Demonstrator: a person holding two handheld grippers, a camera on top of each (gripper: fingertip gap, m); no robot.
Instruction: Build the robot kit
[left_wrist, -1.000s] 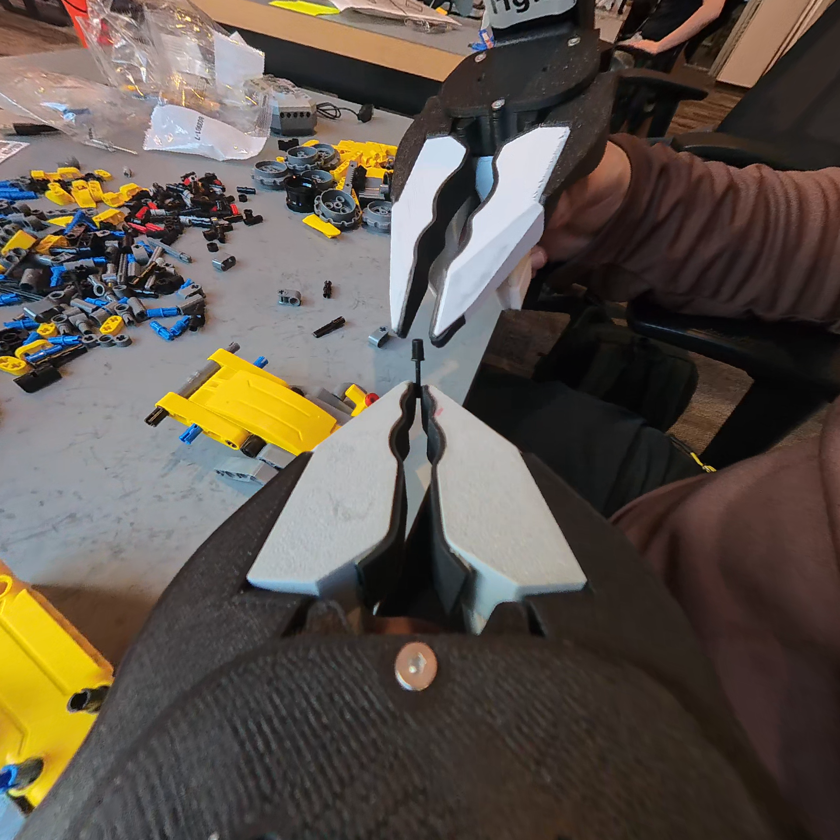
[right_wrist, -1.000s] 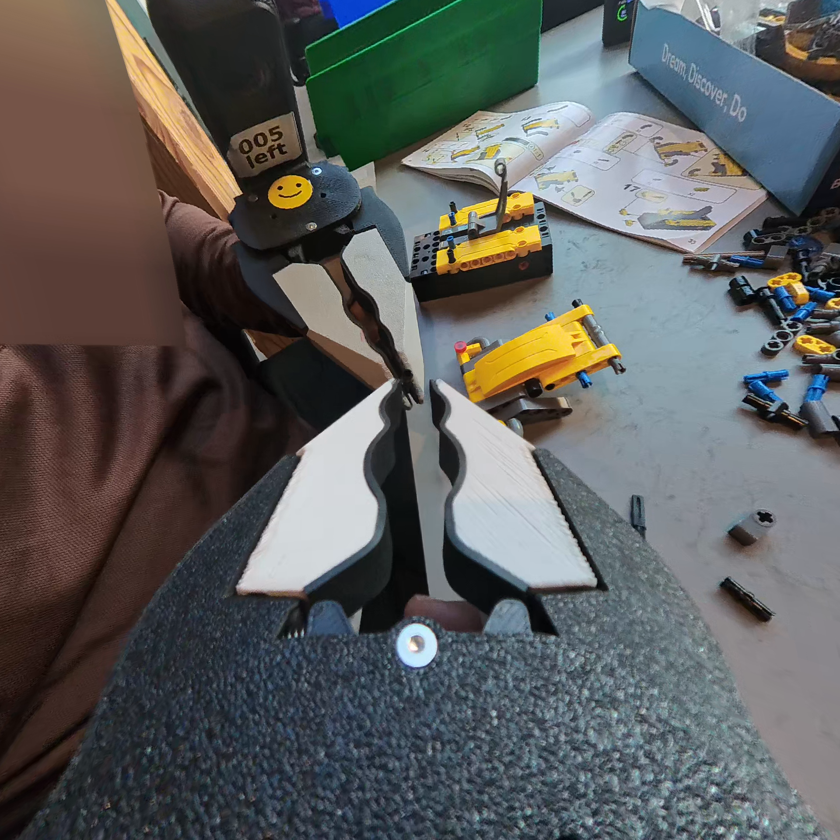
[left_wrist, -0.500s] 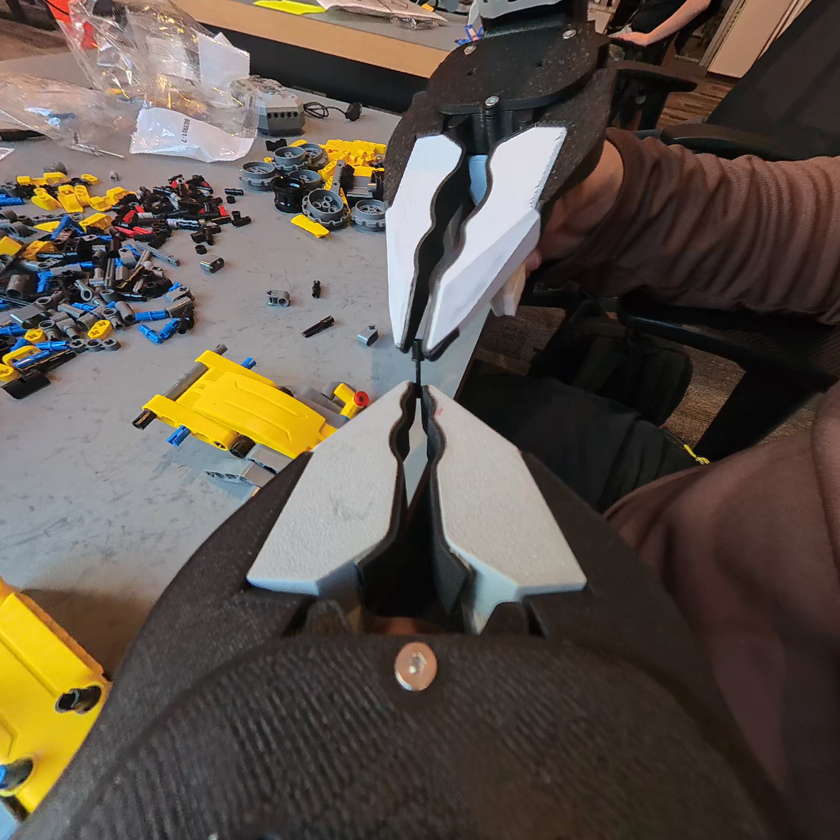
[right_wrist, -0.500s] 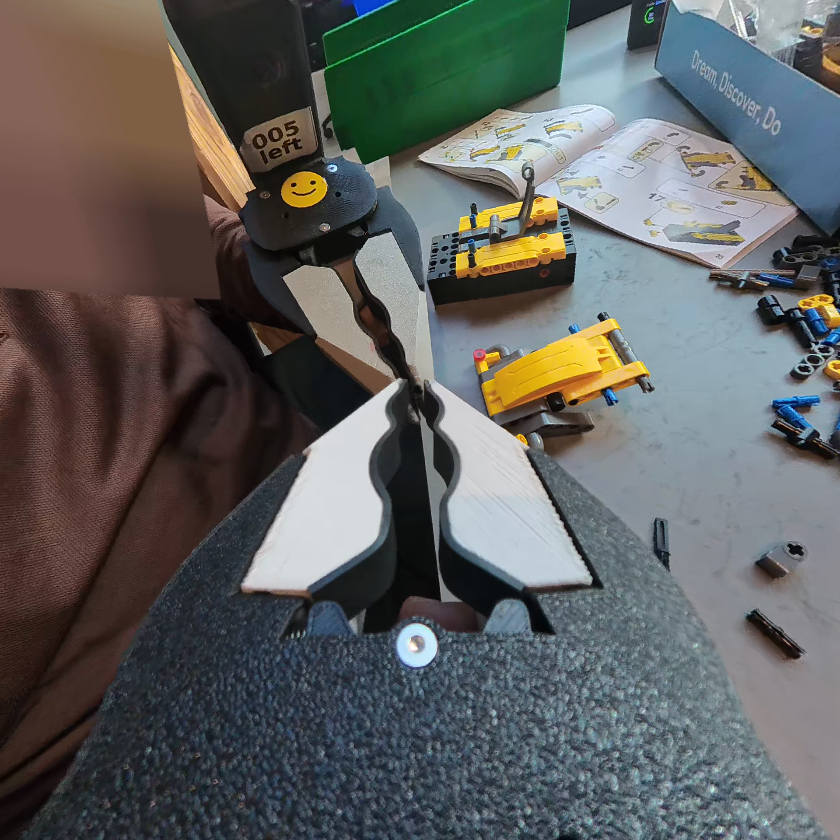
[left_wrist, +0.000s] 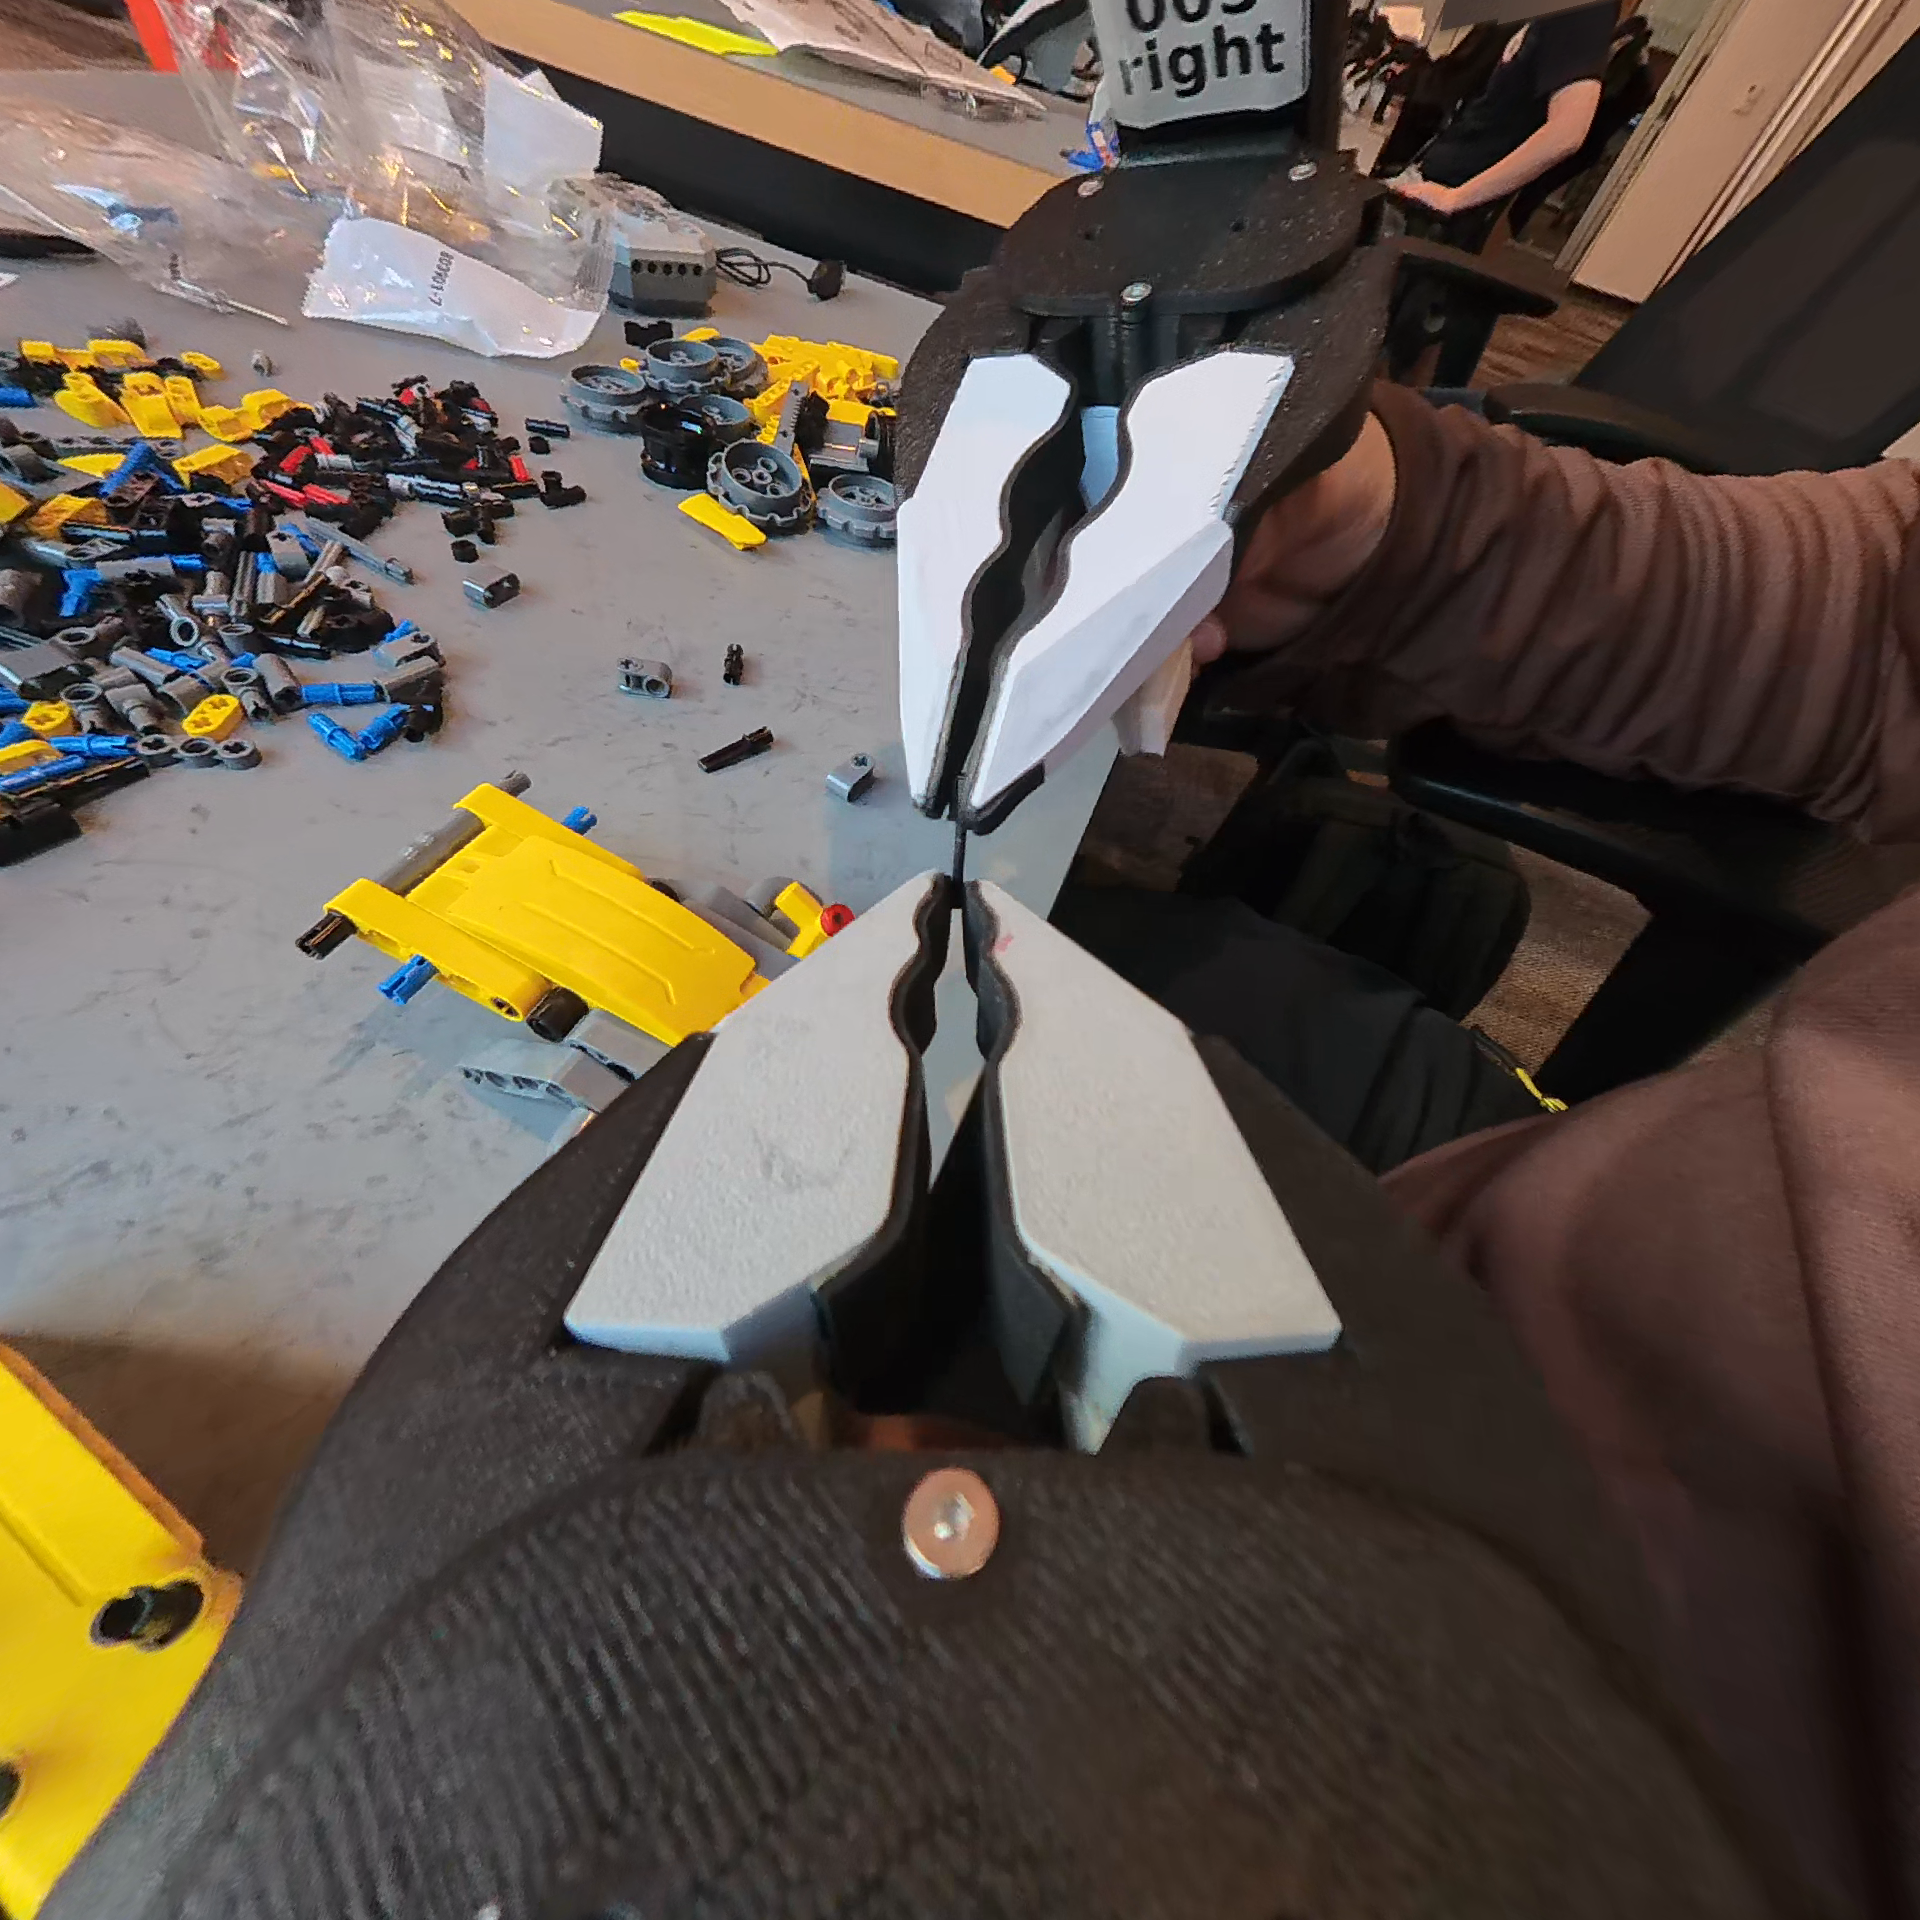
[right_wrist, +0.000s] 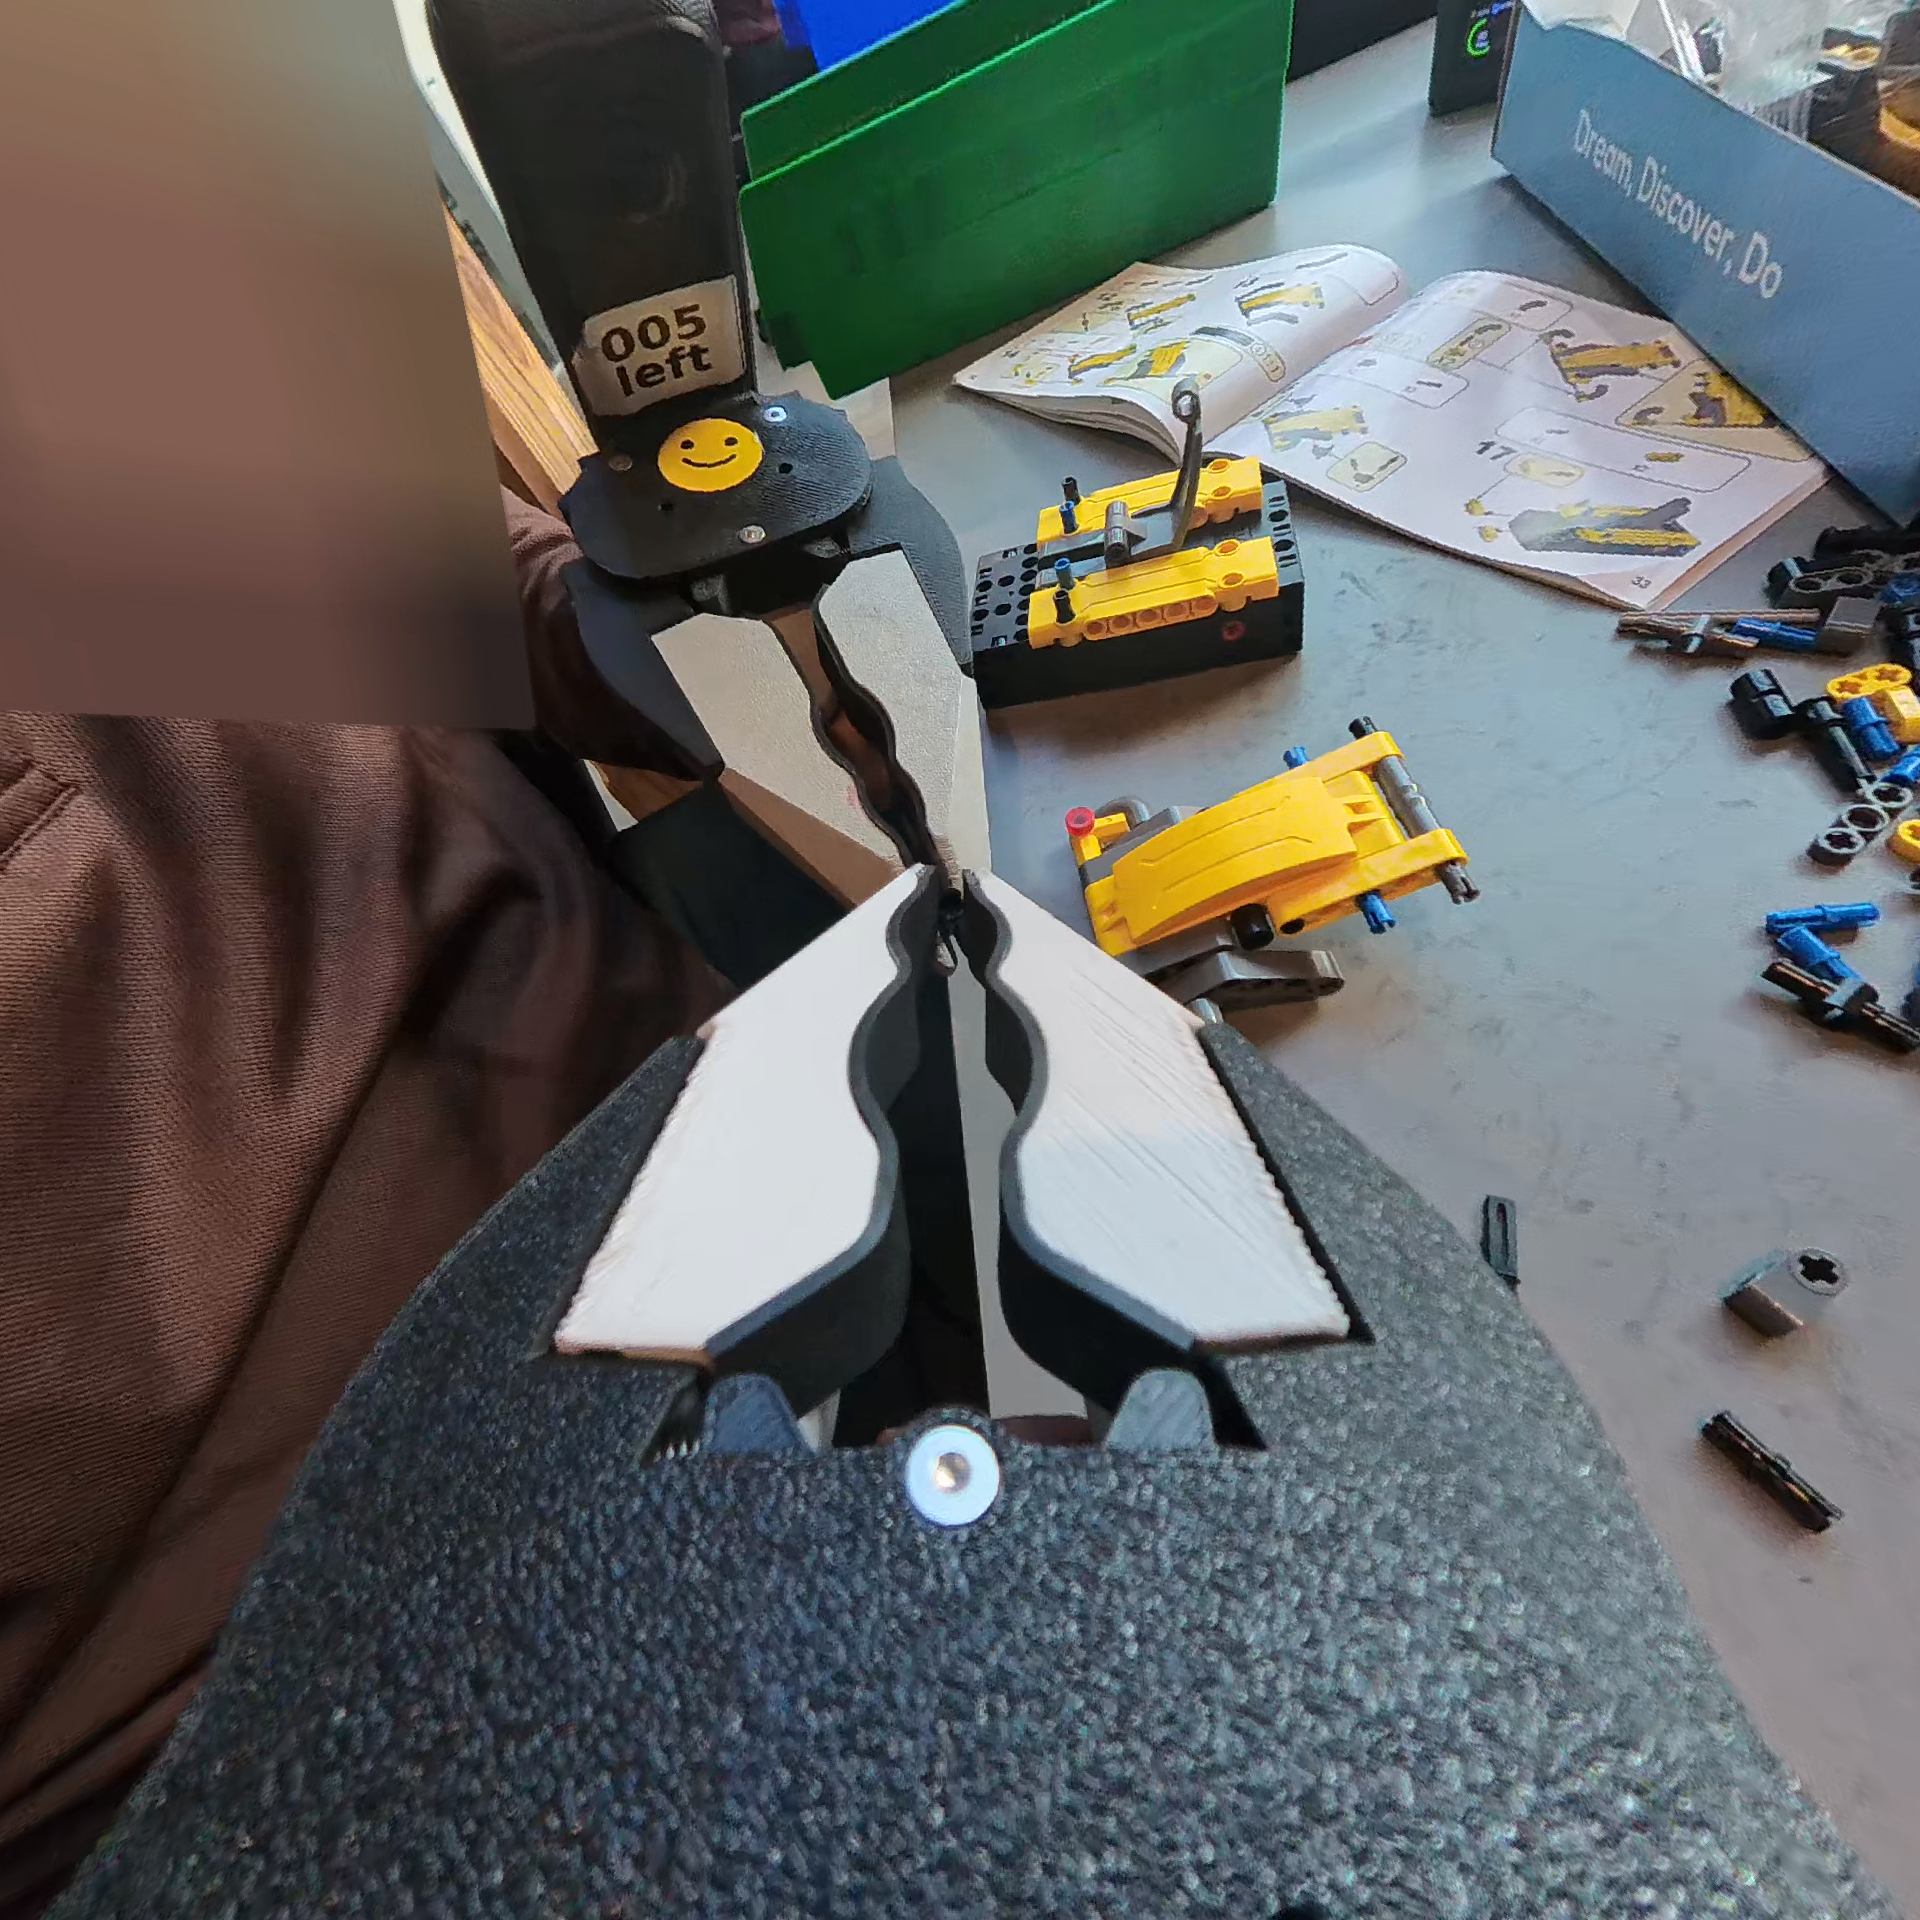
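On the left part of the grey desk (left_wrist: 156, 1091) lies a wide scatter of small loose parts (left_wrist: 208, 582), blue, black, grey and yellow. Nearer the middle rests a yellow half-built model (left_wrist: 530, 925), just beside the left claw (left_wrist: 956, 894).

The left claw is pressed together on a thin black pin (left_wrist: 958, 857), which stands out from between its tips. The right claw (left_wrist: 951, 805) meets it tip to tip from above, and it is also closed on the upper end of the same pin. So the pin hangs in the air over the desk edge, between the two claws.

I think the danger is here: the pin is very thin and both grips are only at the very tips. If one claw loosens too early, or the two pull at an angle, the pin may slip out and fall. It could drop past the edge onto the person's lap (left_wrist: 1299, 987).
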